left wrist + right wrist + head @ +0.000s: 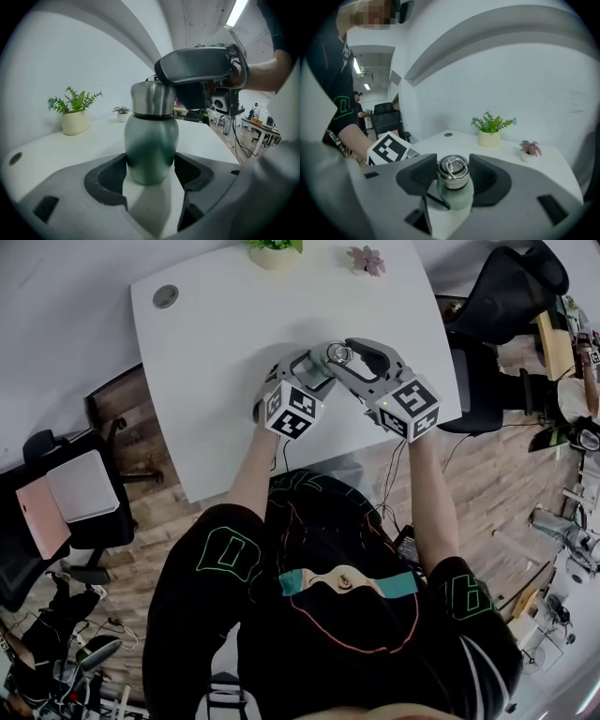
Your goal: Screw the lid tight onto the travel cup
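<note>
Fingers (110, 180) of the left gripper (151, 174) clamp the green travel cup (151, 140) low on its body. Fingers (419, 176) of the right gripper (453, 174) pinch its steel lid (453, 168). The cup's upright on the white table (225, 362), well apart from the potted plant (272, 251).

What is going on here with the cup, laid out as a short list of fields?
Object: green travel cup, upright on white table
Closure: steel lid with ring handle, sitting on cup
Left tool: clamped on cup body
Right tool: pads against lid sides
Background: green potted plant, small pink plant
</note>
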Available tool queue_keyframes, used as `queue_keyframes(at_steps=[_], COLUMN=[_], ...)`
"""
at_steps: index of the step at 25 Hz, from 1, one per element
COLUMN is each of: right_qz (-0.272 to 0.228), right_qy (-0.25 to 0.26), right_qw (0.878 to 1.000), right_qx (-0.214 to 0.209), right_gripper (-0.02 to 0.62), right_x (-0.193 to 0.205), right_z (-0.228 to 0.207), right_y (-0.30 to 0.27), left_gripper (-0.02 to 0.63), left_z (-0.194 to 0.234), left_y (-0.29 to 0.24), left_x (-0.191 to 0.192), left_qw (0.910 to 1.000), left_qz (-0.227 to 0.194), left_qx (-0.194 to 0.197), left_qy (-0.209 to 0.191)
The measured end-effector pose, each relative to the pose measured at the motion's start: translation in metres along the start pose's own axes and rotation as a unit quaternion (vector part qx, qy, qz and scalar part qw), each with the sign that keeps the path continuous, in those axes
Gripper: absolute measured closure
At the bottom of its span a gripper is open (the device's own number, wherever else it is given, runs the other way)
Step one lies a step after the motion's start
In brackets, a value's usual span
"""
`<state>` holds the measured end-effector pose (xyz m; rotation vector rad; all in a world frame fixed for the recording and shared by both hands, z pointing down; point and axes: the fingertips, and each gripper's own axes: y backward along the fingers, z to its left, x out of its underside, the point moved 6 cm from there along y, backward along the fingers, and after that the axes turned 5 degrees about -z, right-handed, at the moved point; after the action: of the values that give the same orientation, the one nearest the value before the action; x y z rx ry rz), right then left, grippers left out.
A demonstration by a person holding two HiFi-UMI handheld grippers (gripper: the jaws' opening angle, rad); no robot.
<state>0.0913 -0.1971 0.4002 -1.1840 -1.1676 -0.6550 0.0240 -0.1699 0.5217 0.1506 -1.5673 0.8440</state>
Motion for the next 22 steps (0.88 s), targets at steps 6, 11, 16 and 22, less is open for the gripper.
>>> queue_keyframes(at_steps=[6, 11, 16, 22], right_qz=[-0.014, -0.016, 0.007, 0.018], right_qy=[-0.021, -0.024, -0.001, 0.02], right_qw=[0.999, 0.998, 0.999, 0.999], right_qx=[0.042, 0.059, 0.039, -0.044], right_gripper=[0.374, 0.371, 0.35, 0.341], right_x=[0.003, 0.003, 0.006, -0.003], right_z=[0.005, 0.006, 0.005, -0.004], right_y=[0.001, 0.002, 0.003, 0.007], left_gripper=[0.275, 0.275, 0.275, 0.275], left_z=[-0.001, -0.001, -0.002, -0.002], left_y=[0.001, 0.0, -0.001, -0.001], left_x=[0.001, -0.001, -0.001, -0.001], left_qw=[1.0, 1.0, 1.0, 1.0], left_qz=[0.001, 0.001, 0.002, 0.003], left_qx=[0.002, 0.003, 0.004, 0.004], left_qy=[0.002, 0.002, 0.003, 0.004])
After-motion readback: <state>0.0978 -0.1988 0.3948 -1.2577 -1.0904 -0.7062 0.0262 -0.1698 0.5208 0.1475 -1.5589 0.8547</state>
